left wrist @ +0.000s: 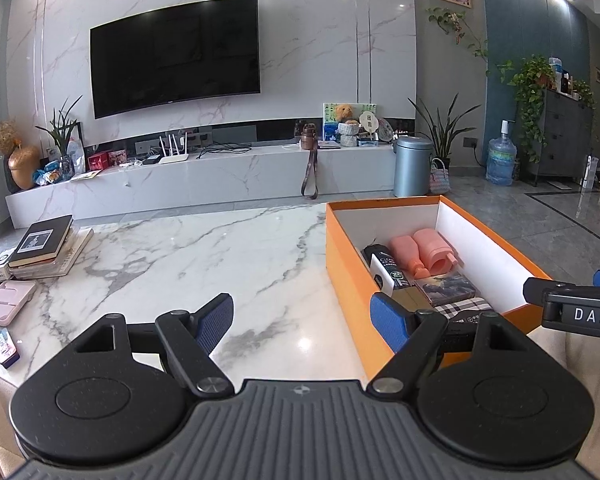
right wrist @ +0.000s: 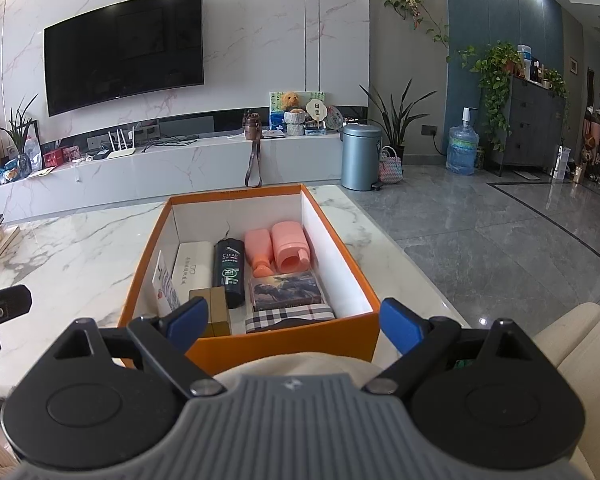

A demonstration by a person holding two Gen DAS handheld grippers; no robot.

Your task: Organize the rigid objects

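Note:
An orange cardboard box (right wrist: pixel 260 346) lies open on the marble table (left wrist: pixel 204 256). Inside it are a white box (right wrist: pixel 192 266), a black Clear bottle (right wrist: pixel 230 270), a pink bottle (right wrist: pixel 259 252), a pink tub (right wrist: pixel 290 250), a picture-printed box (right wrist: pixel 286 290), a plaid item (right wrist: pixel 290 315) and a gold box (right wrist: pixel 217 308). My right gripper (right wrist: pixel 294 322) is open in front of the box's near wall and holds nothing. Left of the box (left wrist: pixel 336 256), my left gripper (left wrist: pixel 302 320) hovers open and empty over bare marble.
A stack of books (left wrist: pixel 44 246) and a pink case (left wrist: pixel 6 302) lie at the table's far left. A cream cushion (right wrist: pixel 580 340) is at the near right. Beyond the table are grey floor, a blue-grey bin (right wrist: pixel 361 156) and a TV bench (left wrist: pixel 220 172).

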